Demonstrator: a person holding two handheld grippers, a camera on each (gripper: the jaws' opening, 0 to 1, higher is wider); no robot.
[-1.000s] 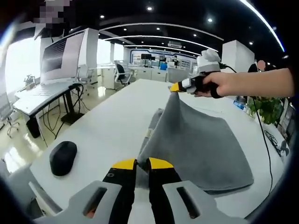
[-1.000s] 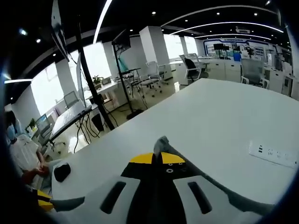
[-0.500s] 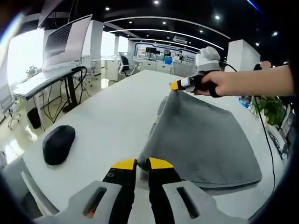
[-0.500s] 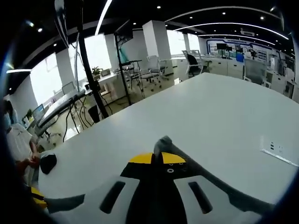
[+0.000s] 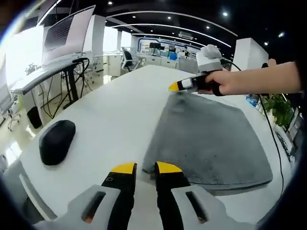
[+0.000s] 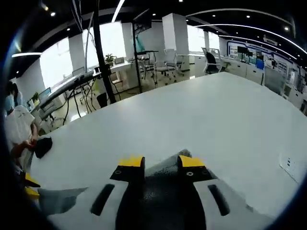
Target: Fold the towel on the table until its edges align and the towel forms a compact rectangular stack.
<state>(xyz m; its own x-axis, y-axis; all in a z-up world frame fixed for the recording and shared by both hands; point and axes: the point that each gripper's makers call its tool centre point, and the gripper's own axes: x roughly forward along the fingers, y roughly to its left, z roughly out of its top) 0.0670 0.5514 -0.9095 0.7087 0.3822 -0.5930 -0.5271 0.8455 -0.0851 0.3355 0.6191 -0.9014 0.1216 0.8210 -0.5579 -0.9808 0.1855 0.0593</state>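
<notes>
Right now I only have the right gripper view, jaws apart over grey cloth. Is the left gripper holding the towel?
Observer: No. The left gripper is open, its tips just short of the towel's near edge.
Operator: Is the towel bunched?
Observer: It lies spread flat on the table, with no raised fold.
Operator: Where am I on it?
Observer: The right gripper is at the towel's far corner, on the side toward the mouse.
</notes>
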